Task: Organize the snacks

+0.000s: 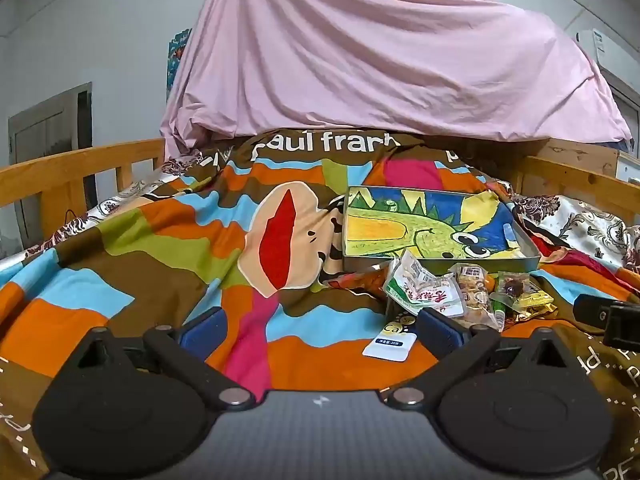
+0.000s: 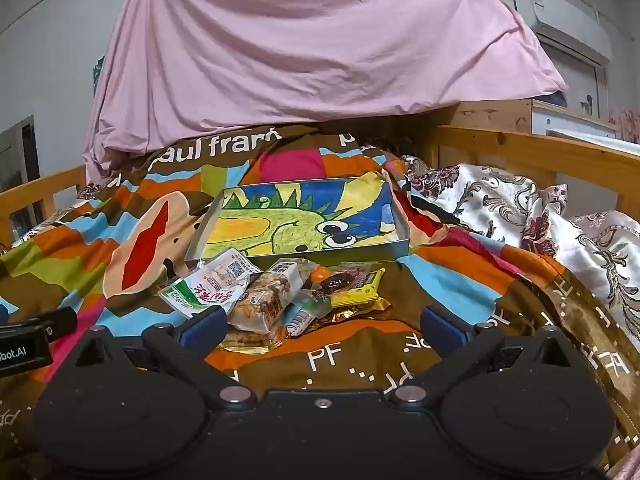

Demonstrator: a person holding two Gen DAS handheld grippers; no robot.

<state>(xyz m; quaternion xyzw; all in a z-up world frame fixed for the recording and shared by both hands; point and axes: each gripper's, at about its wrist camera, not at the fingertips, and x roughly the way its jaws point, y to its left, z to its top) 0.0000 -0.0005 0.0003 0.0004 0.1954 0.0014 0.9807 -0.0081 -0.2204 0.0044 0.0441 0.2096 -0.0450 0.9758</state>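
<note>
A pile of snack packets (image 2: 280, 292) lies on the colourful bedspread in front of a shallow grey tray (image 2: 402, 224) lined with a dinosaur drawing. The pile (image 1: 460, 288) and tray (image 1: 528, 246) also show at the right of the left wrist view. In the pile are a green-and-white packet (image 2: 204, 290), a nut bar packet (image 2: 264, 300) and a yellow packet (image 2: 356, 290). A white sachet (image 1: 390, 342) lies nearest the left gripper. My left gripper (image 1: 320, 328) is open and empty, left of the pile. My right gripper (image 2: 322, 326) is open and empty, just short of the pile.
A pink sheet (image 2: 300, 48) hangs over the back of the bed. Wooden bed rails stand at left (image 1: 60, 176) and right (image 2: 540, 152). A floral satin quilt (image 2: 540, 216) is bunched at the right. The other gripper shows at each view's edge (image 1: 608, 316).
</note>
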